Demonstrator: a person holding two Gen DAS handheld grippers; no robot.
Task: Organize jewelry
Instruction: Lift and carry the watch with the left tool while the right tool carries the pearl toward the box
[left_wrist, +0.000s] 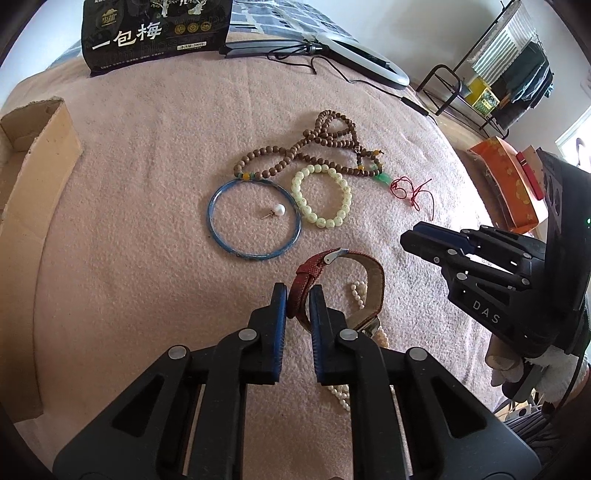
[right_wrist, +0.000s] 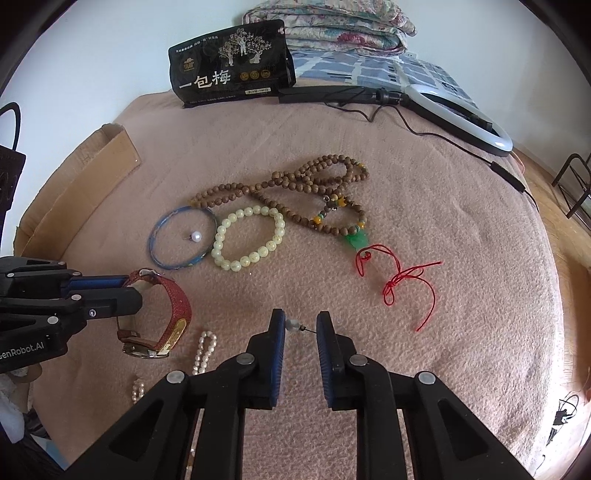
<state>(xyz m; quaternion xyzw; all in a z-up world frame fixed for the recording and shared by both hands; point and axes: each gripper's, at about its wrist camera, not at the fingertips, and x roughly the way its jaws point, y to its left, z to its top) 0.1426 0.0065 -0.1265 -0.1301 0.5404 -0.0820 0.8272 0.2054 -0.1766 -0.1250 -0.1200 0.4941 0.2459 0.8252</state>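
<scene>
I am working over a pink fleece blanket (right_wrist: 443, 369) spread on a bed, with a black snack bag (right_wrist: 231, 66) and a white ring light (right_wrist: 469, 114) along its far edge and a flattened brown cardboard box (left_wrist: 33, 221) at its left edge.

My left gripper (left_wrist: 298, 291) is pinched shut on the red textured strap of a gold-cased wristwatch (left_wrist: 301, 286), near the blanket's near edge, with a white pearl strand (right_wrist: 205, 350) lying beside and partly under it. My right gripper (right_wrist: 299, 323) is clamped end to end on a small pearl stud earring (right_wrist: 293, 325), bead against one pad, pin toward the other.

Toward the middle of the blanket lie a blue bangle (left_wrist: 255, 218) ringing a second pearl stud (left_wrist: 279, 210), a cream bead bracelet (left_wrist: 321, 195) just beside it, a long brown wooden bead necklace (left_wrist: 314, 147) with a green pendant, and a red cord (right_wrist: 399, 280).

I judge the pickup to be the step in hand. The stud's hold looks precarious, so I would lift it straight and slowly, without rolling the wrist. For the watch, I would raise it clear of the pearl strand first so nothing drags along.
</scene>
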